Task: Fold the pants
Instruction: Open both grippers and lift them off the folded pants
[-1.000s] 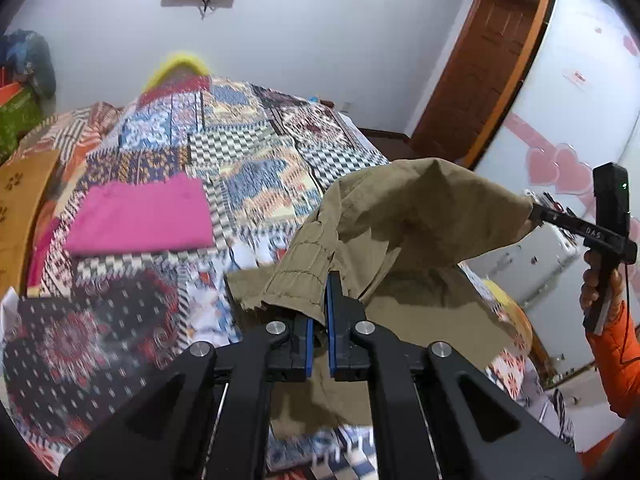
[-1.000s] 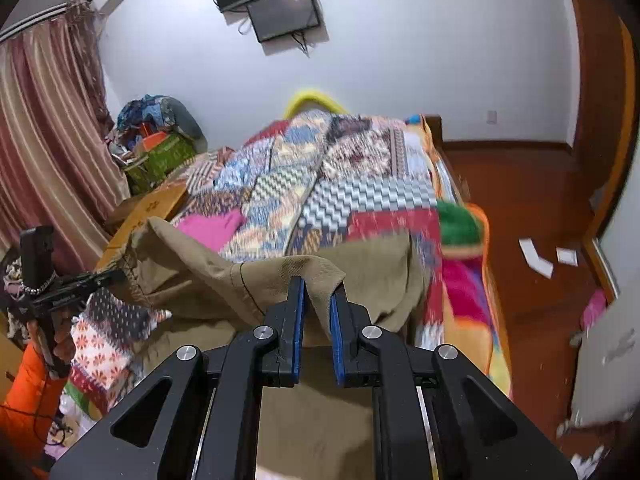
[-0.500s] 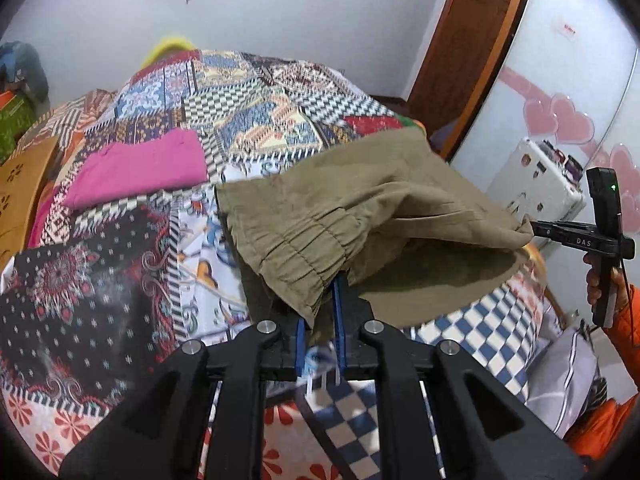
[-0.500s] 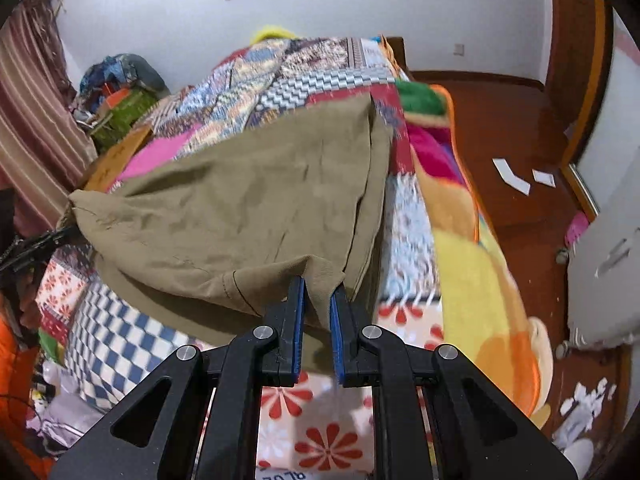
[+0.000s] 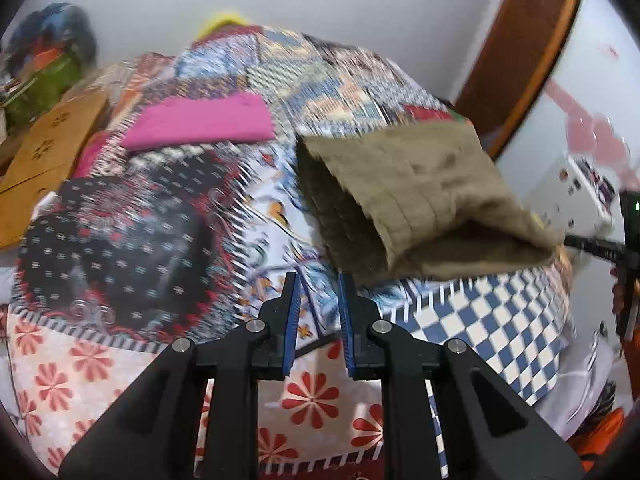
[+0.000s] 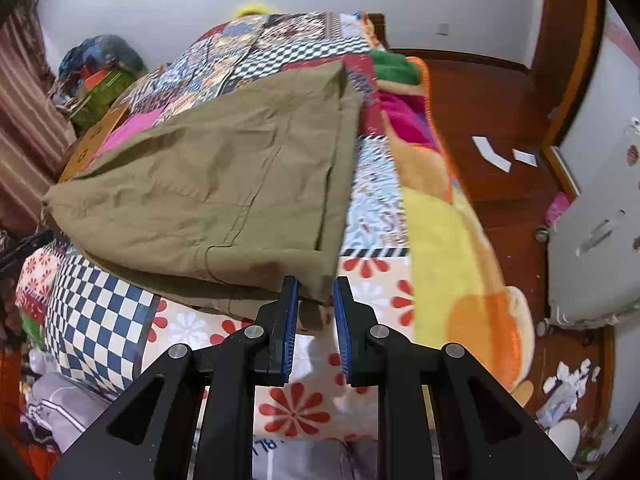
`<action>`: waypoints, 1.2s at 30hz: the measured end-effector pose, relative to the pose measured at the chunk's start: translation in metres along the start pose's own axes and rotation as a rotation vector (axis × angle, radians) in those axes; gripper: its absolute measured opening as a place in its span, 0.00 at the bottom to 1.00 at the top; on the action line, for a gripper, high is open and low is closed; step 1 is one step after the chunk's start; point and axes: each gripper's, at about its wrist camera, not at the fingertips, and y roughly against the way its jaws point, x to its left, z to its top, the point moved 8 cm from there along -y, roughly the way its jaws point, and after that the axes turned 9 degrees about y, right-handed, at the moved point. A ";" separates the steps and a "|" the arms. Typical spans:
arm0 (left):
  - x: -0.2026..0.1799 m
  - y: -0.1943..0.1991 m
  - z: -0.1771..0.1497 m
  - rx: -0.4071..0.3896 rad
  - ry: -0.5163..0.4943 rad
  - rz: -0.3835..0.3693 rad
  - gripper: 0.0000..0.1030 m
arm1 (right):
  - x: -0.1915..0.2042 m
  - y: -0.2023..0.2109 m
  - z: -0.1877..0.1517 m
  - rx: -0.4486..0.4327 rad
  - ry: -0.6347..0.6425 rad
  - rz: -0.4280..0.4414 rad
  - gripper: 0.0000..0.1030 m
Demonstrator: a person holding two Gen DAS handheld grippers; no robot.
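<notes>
The khaki pants [image 5: 404,196] lie folded over on the patchwork bed; in the right wrist view the pants [image 6: 224,184] spread flat with a lower corner near the fingers. My left gripper [image 5: 318,284] is open and empty, just below and left of the pants' elastic waistband edge. My right gripper [image 6: 314,286] is open, its fingers on either side of the pants' near corner without pinching it. The right gripper also shows at the far right of the left wrist view [image 5: 616,248].
A folded pink garment [image 5: 200,122] lies on the bed beyond the pants. A wooden board [image 5: 44,156] leans at the bed's left side. The bed's edge [image 6: 460,240] drops to a wooden floor [image 6: 500,120] with paper scraps; a white appliance [image 6: 592,240] stands at right.
Both grippers lowered the pants onto the bed, then opened and let go. The left gripper has drawn back clear of the waistband; the left view is motion-blurred.
</notes>
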 end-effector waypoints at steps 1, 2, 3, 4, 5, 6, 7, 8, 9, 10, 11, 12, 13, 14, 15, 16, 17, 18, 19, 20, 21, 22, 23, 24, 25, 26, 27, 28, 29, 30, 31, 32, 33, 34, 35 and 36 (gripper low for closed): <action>0.001 0.008 0.007 -0.022 0.011 0.001 0.17 | -0.002 0.005 0.002 -0.008 0.005 -0.016 0.16; 0.000 0.014 0.013 -0.038 0.016 0.003 0.17 | -0.002 0.012 0.006 -0.022 0.015 -0.031 0.16; -0.002 0.020 0.021 -0.055 0.019 0.010 0.17 | -0.002 0.018 0.011 -0.039 0.022 -0.038 0.16; -0.006 0.026 0.030 -0.074 0.022 0.018 0.17 | -0.001 0.024 0.016 -0.056 0.024 -0.039 0.18; -0.009 0.028 0.036 -0.082 0.024 0.017 0.17 | 0.001 0.028 0.021 -0.071 0.025 -0.036 0.19; -0.015 0.030 0.043 -0.091 0.025 0.011 0.17 | 0.007 0.033 0.030 -0.093 0.028 -0.027 0.24; -0.022 0.030 0.050 -0.095 0.030 0.001 0.17 | 0.011 0.036 0.037 -0.110 0.036 -0.020 0.27; -0.029 0.028 0.055 -0.094 0.031 -0.008 0.17 | 0.016 0.037 0.043 -0.127 0.045 -0.017 0.28; -0.036 0.025 0.058 -0.092 0.029 -0.019 0.17 | 0.023 0.038 0.050 -0.144 0.056 -0.012 0.29; -0.044 0.021 0.060 -0.085 0.025 -0.034 0.18 | 0.031 0.036 0.055 -0.154 0.069 -0.001 0.29; -0.051 0.014 0.060 -0.074 0.020 -0.044 0.20 | 0.038 0.032 0.059 -0.155 0.076 0.010 0.29; -0.059 0.007 0.058 -0.058 0.015 -0.054 0.21 | 0.048 0.025 0.062 -0.152 0.087 0.030 0.29; -0.065 -0.001 0.054 -0.041 0.008 -0.059 0.21 | 0.054 0.019 0.064 -0.144 0.096 0.040 0.29; -0.070 -0.009 0.049 -0.021 -0.001 -0.058 0.21 | 0.062 0.008 0.063 -0.124 0.110 0.052 0.29; -0.073 -0.018 0.043 0.000 -0.012 -0.048 0.21 | 0.068 -0.002 0.061 -0.098 0.123 0.062 0.29; -0.072 -0.028 0.035 0.019 -0.022 -0.026 0.21 | 0.071 -0.011 0.057 -0.073 0.131 0.068 0.29; -0.070 -0.036 0.028 0.043 -0.026 -0.014 0.23 | 0.074 -0.020 0.052 -0.046 0.137 0.072 0.29; -0.068 -0.041 0.023 0.056 -0.023 -0.011 0.25 | 0.076 -0.031 0.042 -0.007 0.142 0.079 0.29; -0.063 -0.047 0.017 0.073 -0.012 -0.013 0.32 | 0.075 -0.039 0.035 0.024 0.144 0.079 0.29; -0.058 -0.050 0.012 0.082 0.000 -0.009 0.42 | 0.071 -0.049 0.025 0.059 0.143 0.073 0.29; -0.052 -0.053 0.005 0.089 0.000 0.001 0.47 | 0.068 -0.054 0.015 0.086 0.138 0.072 0.29; -0.049 -0.054 0.001 0.089 -0.006 0.010 0.56 | 0.063 -0.057 0.008 0.092 0.132 0.079 0.29; -0.046 -0.055 -0.003 0.087 -0.011 0.014 0.60 | 0.058 -0.055 0.004 0.085 0.119 0.088 0.29; -0.044 -0.055 -0.007 0.089 -0.012 0.012 0.62 | 0.054 -0.053 0.003 0.085 0.109 0.099 0.28; -0.042 -0.055 -0.009 0.088 -0.005 0.003 0.63 | 0.050 -0.051 0.001 0.086 0.102 0.102 0.28; -0.040 -0.055 -0.011 0.090 0.004 -0.005 0.64 | 0.045 -0.048 -0.002 0.086 0.097 0.089 0.29; -0.038 -0.055 -0.011 0.094 0.016 -0.014 0.65 | 0.043 -0.046 -0.004 0.087 0.097 0.091 0.29; -0.036 -0.055 -0.012 0.099 0.033 -0.027 0.65 | 0.041 -0.044 -0.006 0.087 0.095 0.099 0.29; -0.035 -0.054 -0.012 0.103 0.045 -0.036 0.66 | 0.039 -0.043 -0.007 0.088 0.094 0.104 0.30; -0.033 -0.055 -0.012 0.110 0.054 -0.045 0.66 | 0.039 -0.041 -0.009 0.090 0.097 0.103 0.31; -0.034 -0.054 -0.012 0.112 0.054 -0.046 0.66 | 0.037 -0.039 -0.010 0.090 0.101 0.094 0.32; -0.034 -0.053 -0.011 0.111 0.045 -0.042 0.66 | 0.034 -0.037 -0.009 0.091 0.105 0.076 0.31; -0.035 -0.052 -0.009 0.109 0.036 -0.037 0.66 | 0.031 -0.036 -0.007 0.093 0.109 0.057 0.31; -0.037 -0.050 -0.007 0.105 0.027 -0.029 0.66 | 0.030 -0.034 -0.007 0.094 0.106 0.058 0.32; -0.039 -0.047 -0.004 0.100 0.019 -0.024 0.66 | 0.025 -0.031 -0.007 0.097 0.095 0.052 0.32; -0.041 -0.042 0.001 0.091 0.008 -0.017 0.66 | 0.024 -0.029 -0.005 0.098 0.090 0.041 0.35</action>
